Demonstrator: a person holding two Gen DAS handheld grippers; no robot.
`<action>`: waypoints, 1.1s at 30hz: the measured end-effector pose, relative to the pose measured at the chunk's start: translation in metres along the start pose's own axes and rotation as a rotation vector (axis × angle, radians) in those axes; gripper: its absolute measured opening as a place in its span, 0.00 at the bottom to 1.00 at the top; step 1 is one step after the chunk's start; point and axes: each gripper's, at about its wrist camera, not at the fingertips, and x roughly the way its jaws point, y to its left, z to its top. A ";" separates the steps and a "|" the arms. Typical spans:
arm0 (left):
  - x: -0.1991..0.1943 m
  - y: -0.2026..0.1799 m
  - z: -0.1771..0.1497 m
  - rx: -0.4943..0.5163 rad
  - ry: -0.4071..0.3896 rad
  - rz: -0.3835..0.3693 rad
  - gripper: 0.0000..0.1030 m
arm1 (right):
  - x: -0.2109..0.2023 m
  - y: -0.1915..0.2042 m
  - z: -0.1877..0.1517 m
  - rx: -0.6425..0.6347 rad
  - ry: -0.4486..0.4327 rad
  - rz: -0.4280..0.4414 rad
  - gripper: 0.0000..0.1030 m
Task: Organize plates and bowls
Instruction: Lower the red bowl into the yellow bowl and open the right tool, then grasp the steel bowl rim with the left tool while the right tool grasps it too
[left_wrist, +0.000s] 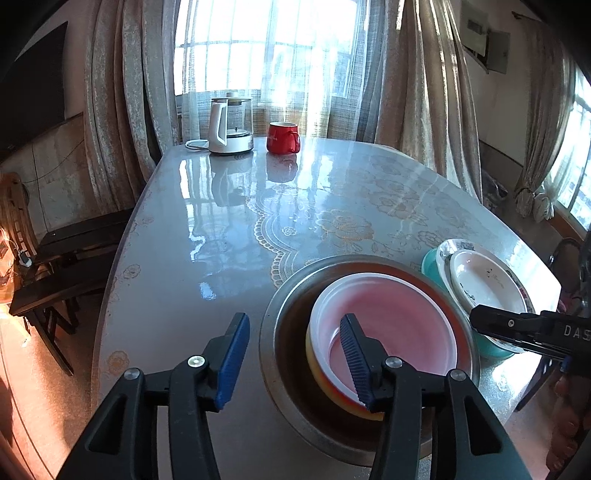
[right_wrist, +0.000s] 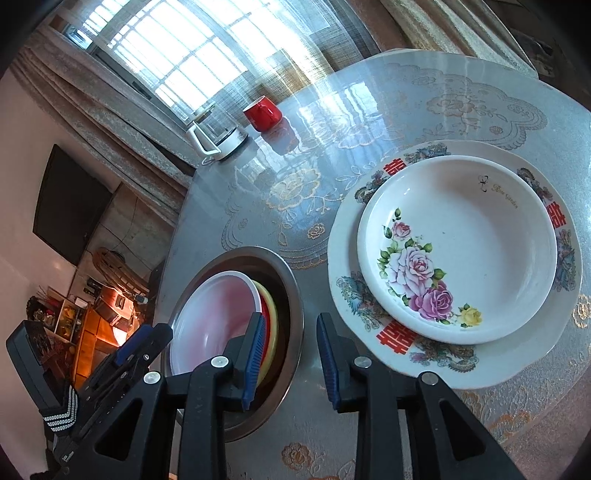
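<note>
Bowls nested, plates stacked, both grippers empty.

Left gripper (left_wrist: 291, 358) gapes over the basin (left_wrist: 273, 321) rim, right gripper (right_wrist: 290, 360) apart near the plates (right_wrist: 454, 266); a careless pass could clip the tilted pink bowl (left_wrist: 388, 321).

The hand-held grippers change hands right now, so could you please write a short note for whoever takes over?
Left hand-held gripper: open, holding nothing, one finger over the pink bowl.
Right hand-held gripper: open, empty, between the two stacks.
Done: pink bowl sits on yellow and red bowls inside the metal basin; rose dish sits on the patterned plate.
Left: a teal bowl shows under the plates; final placement unclear.
</note>
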 end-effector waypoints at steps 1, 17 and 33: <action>0.000 0.001 -0.001 -0.002 0.003 0.004 0.50 | 0.000 0.001 -0.001 -0.004 0.001 -0.003 0.28; 0.005 0.024 -0.020 -0.058 0.071 -0.011 0.51 | 0.003 -0.004 -0.010 -0.007 0.040 -0.022 0.28; 0.007 0.016 -0.024 -0.013 0.172 -0.097 0.45 | 0.016 0.002 -0.017 -0.040 0.095 -0.040 0.28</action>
